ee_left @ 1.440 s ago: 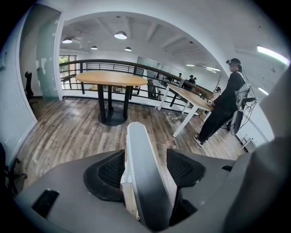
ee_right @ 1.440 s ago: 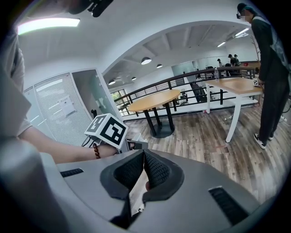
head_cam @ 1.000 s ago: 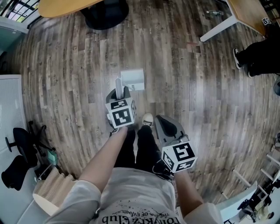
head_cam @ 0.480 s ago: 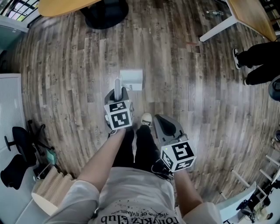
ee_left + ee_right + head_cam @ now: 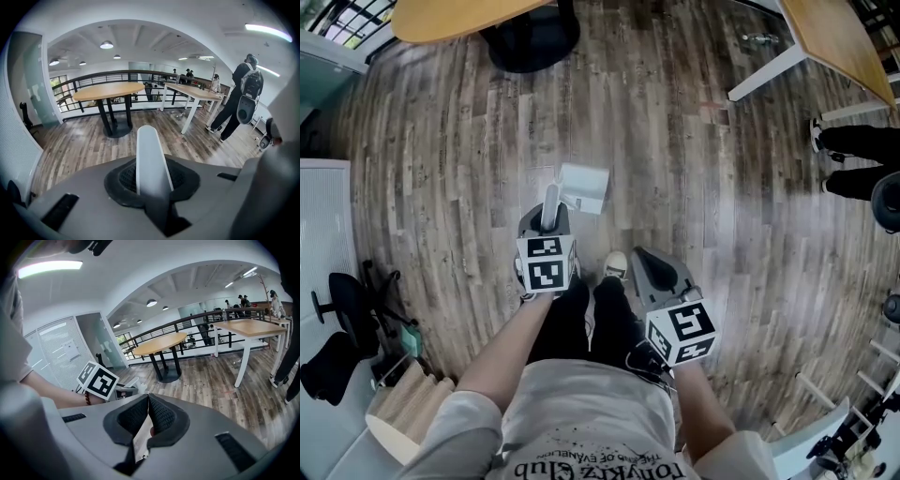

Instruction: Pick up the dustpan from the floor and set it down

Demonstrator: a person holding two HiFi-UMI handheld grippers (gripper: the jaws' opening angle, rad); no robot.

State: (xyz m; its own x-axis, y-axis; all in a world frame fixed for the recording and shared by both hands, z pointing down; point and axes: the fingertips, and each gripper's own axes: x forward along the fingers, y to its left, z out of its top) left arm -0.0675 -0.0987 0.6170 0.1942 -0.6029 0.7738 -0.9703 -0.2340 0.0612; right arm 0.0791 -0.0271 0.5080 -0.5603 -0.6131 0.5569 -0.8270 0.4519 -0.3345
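Head view: a wood-plank floor (image 5: 722, 234) with a round table (image 5: 459, 14) at the far edge. The left gripper (image 5: 548, 214) holds the dustpan (image 5: 584, 187), whose pale flat pan juts ahead, seemingly clear of the planks.

Left gripper view: the fingers (image 5: 183, 176) are clenched on the smooth white handle (image 5: 149, 154). It is probably light, stiff, slippery plastic, so a firm grip suits it.

Right gripper view: the right gripper (image 5: 148, 400) is clenched and empty.

Open-plan office; wood-plank floor (image 5: 694, 206); round table (image 5: 108, 90); white-legged desk (image 5: 194, 92); balcony railing (image 5: 89, 78).
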